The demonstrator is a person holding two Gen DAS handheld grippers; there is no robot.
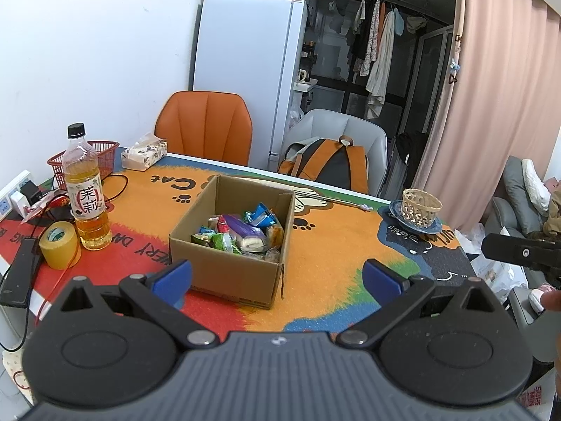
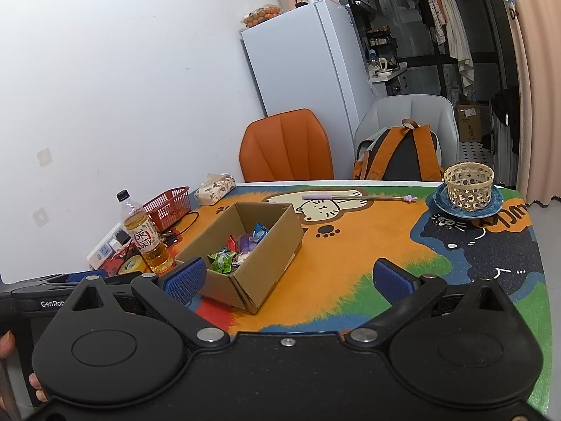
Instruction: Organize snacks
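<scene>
snacks (image 1: 242, 233) lie heaped in an open cardboard box (image 1: 228, 273) that stands on the mat-covered table (image 1: 326, 242), toward its left half and a little back from the near edge; wrappers of green, purple, blue and red fill the floor of the box and none shows on the mat outside it. a small woven basket (image 2: 468, 184) sits empty on a blue plate (image 2: 442, 200) at the far right corner, well apart from the box. left gripper (image 1: 277, 275) hangs over the near edge with its blue pads spread wide and nothing between them; right gripper (image 2: 289, 279) is likewise wide and empty, aimed at the mat to the right of the box. this arrangement fits either snacks already gathered into the box or snacks waiting to be sorted out of it toward the basket, and the pictures do not settle which. risks noted: the wrappers are slick, crinkled and overlapping, so a pinch into the heap may lift two or slip off. the box looks light and its walls may catch a finger and slide or tip. a tea bottle (image 1: 87, 196) stands just beside the box's left side with a tape roll (image 1: 59, 245) at its foot, and a careless sweep of the left gripper could topple it. the basket on its plate would shift under a hard drop.
</scene>
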